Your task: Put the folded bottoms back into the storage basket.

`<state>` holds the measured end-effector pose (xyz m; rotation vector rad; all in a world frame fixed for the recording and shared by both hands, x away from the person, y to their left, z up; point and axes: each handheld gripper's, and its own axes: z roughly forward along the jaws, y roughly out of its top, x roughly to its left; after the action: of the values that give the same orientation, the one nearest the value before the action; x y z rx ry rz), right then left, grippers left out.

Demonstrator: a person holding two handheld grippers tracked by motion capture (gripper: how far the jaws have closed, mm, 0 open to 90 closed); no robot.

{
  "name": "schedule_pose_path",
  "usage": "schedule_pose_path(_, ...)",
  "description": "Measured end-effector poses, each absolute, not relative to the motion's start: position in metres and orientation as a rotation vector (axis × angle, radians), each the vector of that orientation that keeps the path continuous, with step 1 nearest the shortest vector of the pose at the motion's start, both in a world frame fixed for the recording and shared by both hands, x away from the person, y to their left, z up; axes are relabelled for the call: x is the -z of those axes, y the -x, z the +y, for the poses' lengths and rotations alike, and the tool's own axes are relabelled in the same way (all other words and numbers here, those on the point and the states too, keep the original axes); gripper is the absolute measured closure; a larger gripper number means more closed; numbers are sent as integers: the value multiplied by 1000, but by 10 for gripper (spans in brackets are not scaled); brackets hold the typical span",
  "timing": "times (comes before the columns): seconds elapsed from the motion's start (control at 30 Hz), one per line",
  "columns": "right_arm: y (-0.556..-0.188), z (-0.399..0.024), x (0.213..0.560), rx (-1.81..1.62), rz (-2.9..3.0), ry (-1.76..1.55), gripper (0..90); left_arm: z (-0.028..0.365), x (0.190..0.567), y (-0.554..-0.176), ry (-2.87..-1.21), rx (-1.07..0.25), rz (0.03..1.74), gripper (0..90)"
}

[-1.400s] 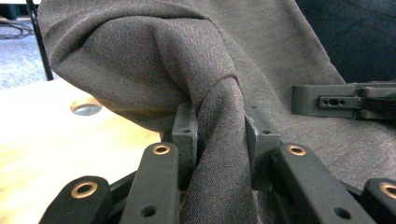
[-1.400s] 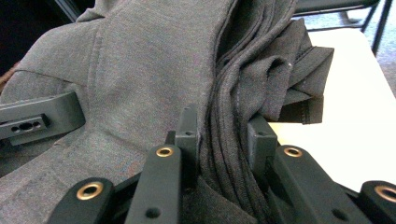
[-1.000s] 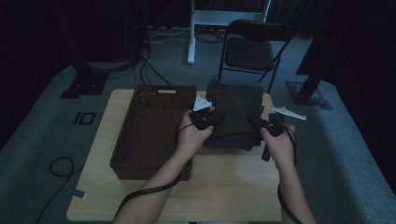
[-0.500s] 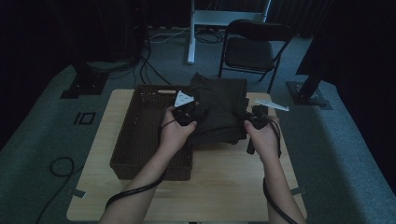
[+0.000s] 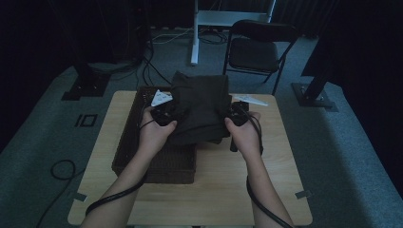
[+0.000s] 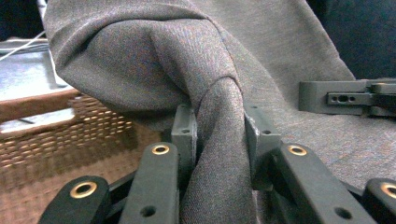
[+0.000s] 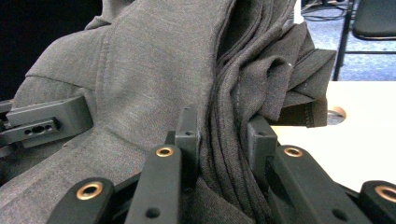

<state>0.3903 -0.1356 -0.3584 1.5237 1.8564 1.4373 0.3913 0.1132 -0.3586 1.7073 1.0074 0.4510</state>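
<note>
Between the two sets of jaws there is no passage: the folded grey garment [image 5: 202, 107] fills that span, gripped at either side by the left gripper [image 6: 217, 140] and the right gripper [image 7: 222, 135]. Below and to the outside of the left jaws stands the wicker basket [image 5: 142, 156] (its walls rise from the bench [image 5: 223, 194]). Below and outward of the right jaws the bench lies bare. Beyond the jaws, past the far edge, stands a folding chair [image 5: 256, 52].
</note>
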Motion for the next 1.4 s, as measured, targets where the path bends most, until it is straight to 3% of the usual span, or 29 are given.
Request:
schedule_pose_path(0.87, -404, -33, 359, -1447, 1941, -1471, 721, 209, 363, -387, -1677, -543, 1133, 704)
schedule_pose_path(1.4, -411, 0, 406, -1357, 1921, -1605, 719, 225, 410, -396, -1697, -531, 1237, 704)
